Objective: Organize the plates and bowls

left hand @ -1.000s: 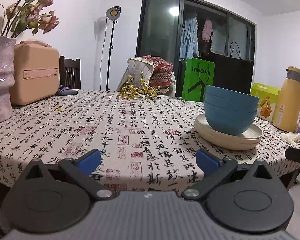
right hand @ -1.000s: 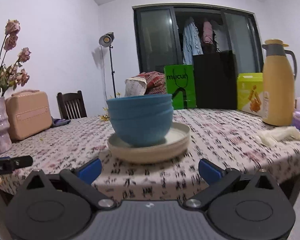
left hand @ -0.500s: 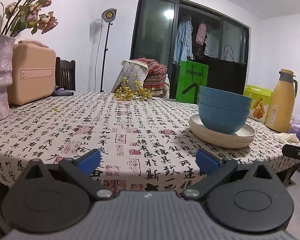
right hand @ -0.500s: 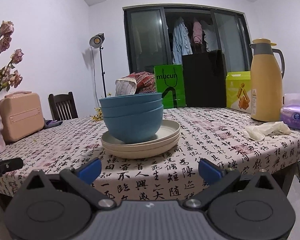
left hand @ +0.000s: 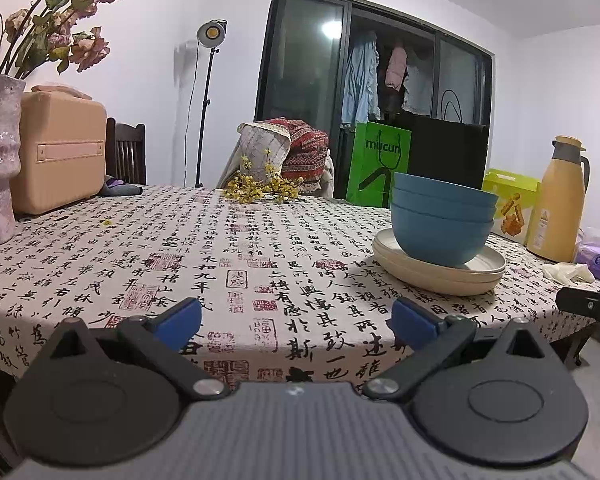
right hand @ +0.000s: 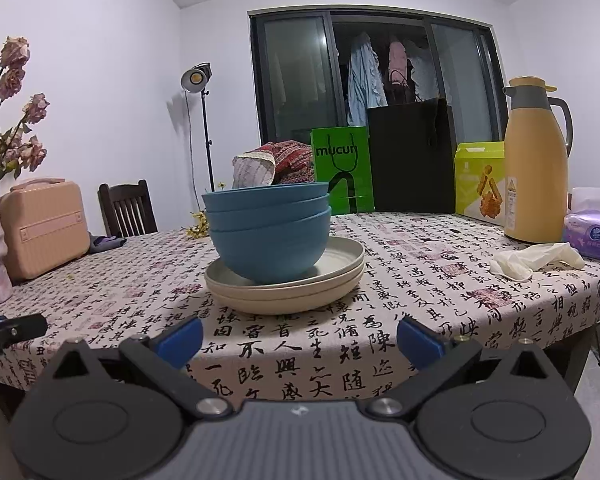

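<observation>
Calligraphy-print cloth covers the table (right hand: 420, 280), at whose near edge both the left gripper (left hand: 296, 316) and right gripper (right hand: 300, 334) hang with jaws open and empty, while farther in three blue bowls (right hand: 268, 232) sit nested on stacked cream plates (right hand: 284, 292), so the organizing looks essentially finished.

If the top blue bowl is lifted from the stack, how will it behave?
The top blue bowl looks thin and matte, so probably stiff and light. It nests closely in the blue bowls below, so it may drag one up. Its rim sits slightly tilted, and the cream plates underneath are smooth; a sideways pull might slide the stack.
</observation>
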`<state>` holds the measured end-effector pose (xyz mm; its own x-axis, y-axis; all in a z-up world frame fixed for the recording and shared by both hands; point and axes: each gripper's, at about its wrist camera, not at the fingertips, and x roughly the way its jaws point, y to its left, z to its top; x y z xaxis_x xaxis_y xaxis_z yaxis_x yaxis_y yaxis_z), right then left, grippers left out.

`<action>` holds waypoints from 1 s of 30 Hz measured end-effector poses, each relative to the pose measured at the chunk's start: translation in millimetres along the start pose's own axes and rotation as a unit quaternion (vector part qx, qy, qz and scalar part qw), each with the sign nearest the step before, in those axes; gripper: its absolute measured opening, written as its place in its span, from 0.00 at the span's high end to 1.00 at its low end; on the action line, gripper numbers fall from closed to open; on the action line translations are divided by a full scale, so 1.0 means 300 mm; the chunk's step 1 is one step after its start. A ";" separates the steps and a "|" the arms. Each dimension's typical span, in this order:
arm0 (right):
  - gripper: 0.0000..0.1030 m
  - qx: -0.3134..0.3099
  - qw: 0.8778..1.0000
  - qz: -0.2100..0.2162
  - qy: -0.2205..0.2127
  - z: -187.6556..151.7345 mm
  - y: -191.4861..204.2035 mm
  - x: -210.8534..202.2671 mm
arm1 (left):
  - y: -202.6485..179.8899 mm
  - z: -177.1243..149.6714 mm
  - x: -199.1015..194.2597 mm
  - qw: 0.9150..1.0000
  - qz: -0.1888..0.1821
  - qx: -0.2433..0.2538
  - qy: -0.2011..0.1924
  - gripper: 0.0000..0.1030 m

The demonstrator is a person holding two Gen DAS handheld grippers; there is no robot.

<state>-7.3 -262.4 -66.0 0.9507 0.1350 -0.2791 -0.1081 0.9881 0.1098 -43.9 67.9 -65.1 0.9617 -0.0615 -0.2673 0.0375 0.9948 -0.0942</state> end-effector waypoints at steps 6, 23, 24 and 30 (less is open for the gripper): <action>0.00 0.001 1.000 0.000 0.000 0.000 0.000 -0.001 | 0.000 -0.001 -0.001 1.000 0.001 0.001 -0.001 0.00; 0.00 -0.001 1.000 0.003 0.001 0.002 0.005 0.004 | 0.001 0.007 -0.003 1.000 -0.002 0.000 -0.003 0.00; 0.00 -0.001 1.000 0.003 0.001 0.002 0.005 0.004 | 0.001 0.008 -0.003 1.000 -0.002 0.000 -0.003 0.00; 0.00 -0.002 1.000 0.006 0.002 0.000 0.006 0.011 | -0.002 0.008 -0.004 1.000 -0.003 0.002 -0.006 0.00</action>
<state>-4.4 -260.1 -66.8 0.9480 0.1466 -0.2827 -0.1202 0.9868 0.1087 -44.5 67.6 -62.6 0.9646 -0.0674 -0.2548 0.0453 0.9948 -0.0916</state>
